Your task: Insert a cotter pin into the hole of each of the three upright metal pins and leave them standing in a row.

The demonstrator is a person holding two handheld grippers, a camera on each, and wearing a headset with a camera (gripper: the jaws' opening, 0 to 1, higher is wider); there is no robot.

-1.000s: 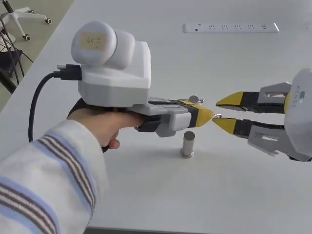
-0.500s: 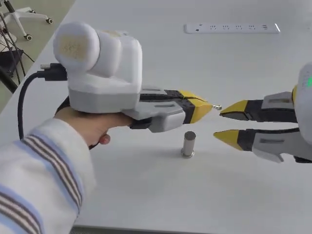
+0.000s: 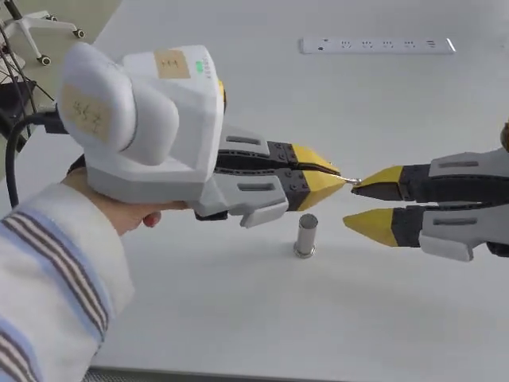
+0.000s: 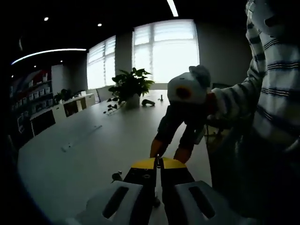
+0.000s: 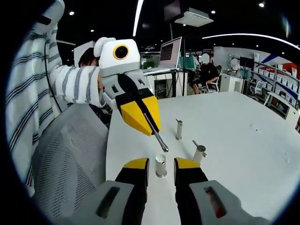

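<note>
My left gripper (image 3: 339, 178) is shut on a thin cotter pin (image 3: 351, 181) that sticks out past its yellow tips. My right gripper (image 3: 352, 204) stands open just to its right, the upper tip almost at the pin's end. Below them a short metal pin (image 3: 306, 235) stands upright on the white table. In the right gripper view the cotter pin (image 5: 158, 136) slants down above that metal pin (image 5: 161, 165), which stands between my right gripper (image 5: 161, 165) jaws. Two more metal pins (image 5: 178, 129) (image 5: 199, 152) stand farther back. The left gripper (image 4: 158, 164) jaws are pressed together.
A white power strip (image 3: 377, 45) lies at the table's far side. The table's left edge (image 3: 75, 76) runs diagonally, with an office chair base (image 3: 36, 28) on the floor beyond it. A black cable (image 3: 16, 151) hangs from the left gripper.
The left gripper has rolled over in the hand and its tip sits slightly higher. The right gripper has drawn a little right and down, still open.
</note>
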